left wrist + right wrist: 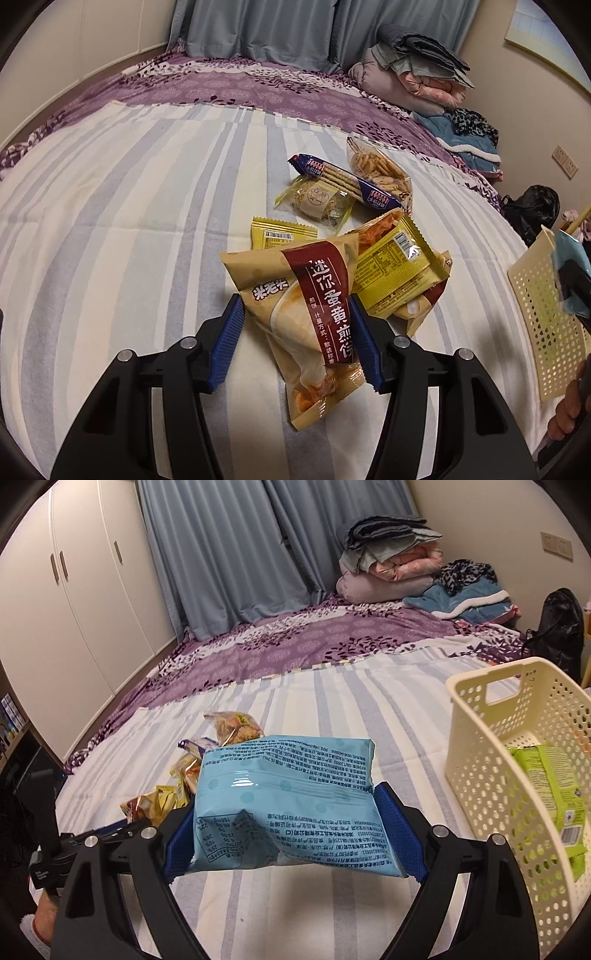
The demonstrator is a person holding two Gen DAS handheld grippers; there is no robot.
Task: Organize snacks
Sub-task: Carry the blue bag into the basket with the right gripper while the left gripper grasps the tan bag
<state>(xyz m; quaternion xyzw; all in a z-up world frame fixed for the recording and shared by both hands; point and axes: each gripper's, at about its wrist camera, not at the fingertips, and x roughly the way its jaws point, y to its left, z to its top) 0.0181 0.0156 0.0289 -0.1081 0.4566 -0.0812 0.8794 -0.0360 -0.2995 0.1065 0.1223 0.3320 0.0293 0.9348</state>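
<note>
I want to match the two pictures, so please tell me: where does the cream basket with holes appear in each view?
Left wrist view: the basket is at the far right edge, only partly seen, right of the snack pile.
Right wrist view: the basket fills the right side, standing on the striped sheet, with a green packet inside.
Shared landmark: the stack of folded blankets at the far end of the bed.

a home bedroom: a bed (332, 709) with striped sheet, far folded quilts (388, 561), blue curtains (221, 554), white wardrobe (74, 590) at left.
</note>
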